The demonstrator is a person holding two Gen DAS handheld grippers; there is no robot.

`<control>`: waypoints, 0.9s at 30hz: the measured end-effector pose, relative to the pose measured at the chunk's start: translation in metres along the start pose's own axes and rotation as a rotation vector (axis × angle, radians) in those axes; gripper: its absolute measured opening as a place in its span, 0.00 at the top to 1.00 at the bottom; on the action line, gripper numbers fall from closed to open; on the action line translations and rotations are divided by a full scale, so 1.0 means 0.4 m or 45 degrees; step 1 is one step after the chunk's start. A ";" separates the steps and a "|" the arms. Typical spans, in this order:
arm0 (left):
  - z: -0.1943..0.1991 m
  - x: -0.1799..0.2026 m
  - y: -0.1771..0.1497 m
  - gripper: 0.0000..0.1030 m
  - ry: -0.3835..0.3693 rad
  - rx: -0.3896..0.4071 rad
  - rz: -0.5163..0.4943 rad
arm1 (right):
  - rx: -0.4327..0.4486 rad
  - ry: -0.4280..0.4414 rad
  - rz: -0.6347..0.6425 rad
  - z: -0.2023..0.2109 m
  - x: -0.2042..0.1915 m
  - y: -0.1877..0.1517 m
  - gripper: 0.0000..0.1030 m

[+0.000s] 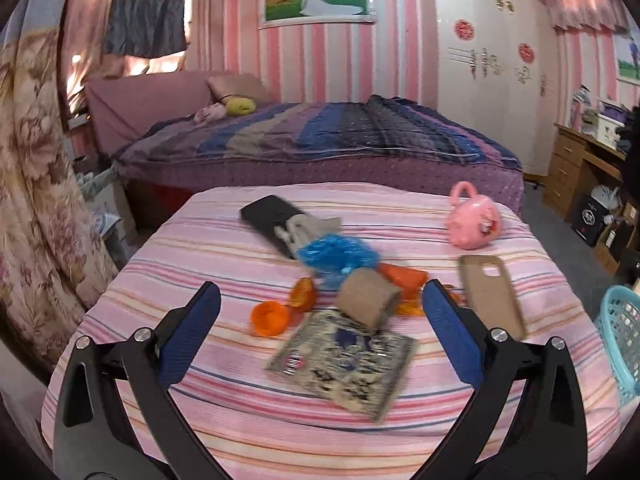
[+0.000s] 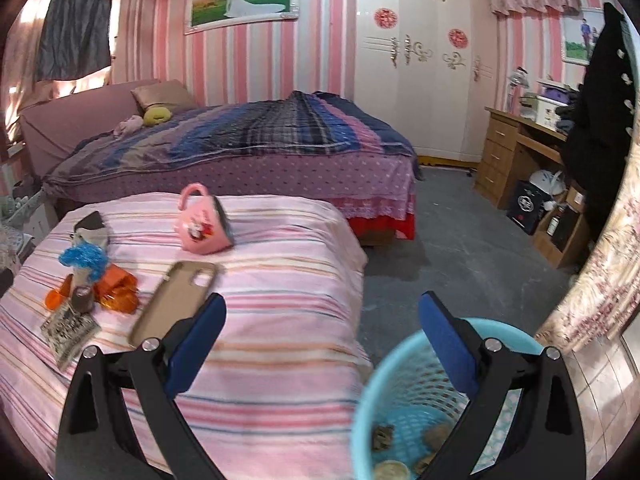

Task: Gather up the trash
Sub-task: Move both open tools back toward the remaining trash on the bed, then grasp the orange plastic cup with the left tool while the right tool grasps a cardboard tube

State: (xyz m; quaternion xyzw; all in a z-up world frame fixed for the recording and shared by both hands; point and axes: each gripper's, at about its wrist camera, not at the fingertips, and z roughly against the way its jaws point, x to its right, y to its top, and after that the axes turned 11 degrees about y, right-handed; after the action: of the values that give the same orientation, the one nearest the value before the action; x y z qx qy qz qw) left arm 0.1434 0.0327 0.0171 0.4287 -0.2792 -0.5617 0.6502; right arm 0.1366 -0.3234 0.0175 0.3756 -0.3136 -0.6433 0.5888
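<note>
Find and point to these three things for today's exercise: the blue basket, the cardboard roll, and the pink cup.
blue basket (image 2: 384, 376), right wrist view, on its left rim.
cardboard roll (image 1: 366, 296), left wrist view, on its curved side.
pink cup (image 2: 200, 232), right wrist view, on its decorated side.

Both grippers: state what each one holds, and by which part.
Nothing is held. The left gripper and the right gripper are both open and empty.

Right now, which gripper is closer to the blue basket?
The right. The right gripper hangs open just above the blue basket, one finger over its rim. The left gripper is open over the bed, basket off to its side.
</note>
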 end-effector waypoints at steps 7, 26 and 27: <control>-0.097 -0.105 -0.042 0.05 0.061 -0.099 0.078 | -0.029 0.071 0.064 -0.078 -0.097 -0.020 0.08; -0.293 -0.109 -0.105 0.14 0.025 -0.345 0.074 | -0.149 0.110 0.150 -0.189 -0.196 -0.070 0.08; -0.305 -0.107 -0.105 0.16 0.010 -0.365 0.080 | -0.155 0.109 0.152 -0.195 -0.200 -0.072 0.08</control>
State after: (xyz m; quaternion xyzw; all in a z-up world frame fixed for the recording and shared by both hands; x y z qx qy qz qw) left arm 0.2166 0.1038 -0.0725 0.3246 -0.2067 -0.5734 0.7233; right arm 0.1902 -0.2378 -0.0383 0.3468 -0.2705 -0.6083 0.6607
